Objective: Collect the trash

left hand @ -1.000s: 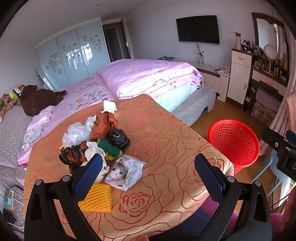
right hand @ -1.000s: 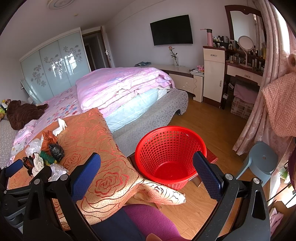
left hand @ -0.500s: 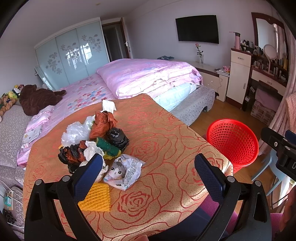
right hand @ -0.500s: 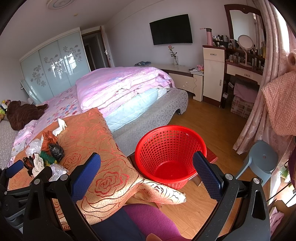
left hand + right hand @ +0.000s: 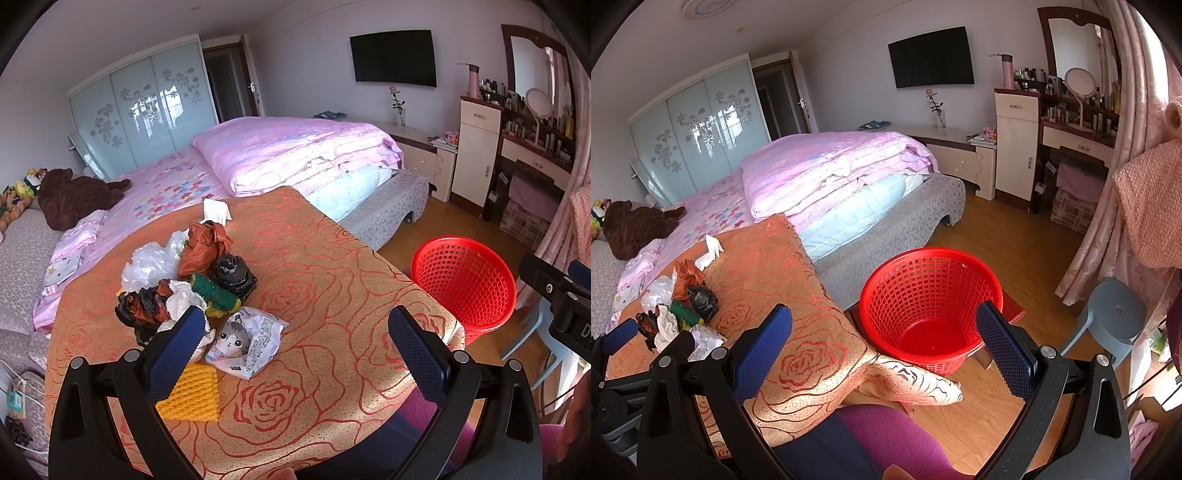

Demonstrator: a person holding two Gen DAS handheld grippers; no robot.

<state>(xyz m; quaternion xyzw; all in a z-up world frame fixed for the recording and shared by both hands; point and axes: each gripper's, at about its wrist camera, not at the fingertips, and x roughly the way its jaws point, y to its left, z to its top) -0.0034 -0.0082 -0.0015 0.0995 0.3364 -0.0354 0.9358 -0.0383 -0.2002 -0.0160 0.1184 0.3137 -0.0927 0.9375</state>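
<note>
Trash [image 5: 192,284] sits heaped on the rose-patterned counter [image 5: 332,295]: crumpled bags, a cat-print wrapper [image 5: 245,341], a yellow foam net [image 5: 192,391] and a white tissue [image 5: 216,210] lying apart toward the far edge. The left hand-held gripper [image 5: 295,345] hovers above the wrapper with its blue pads wide apart, holding nothing. The right hand-held gripper [image 5: 884,347] is likewise spread and empty, framing the red basket [image 5: 931,306] on the wooden floor [image 5: 1008,236]. A bed [image 5: 831,173] with pink bedding lies beyond.
</note>
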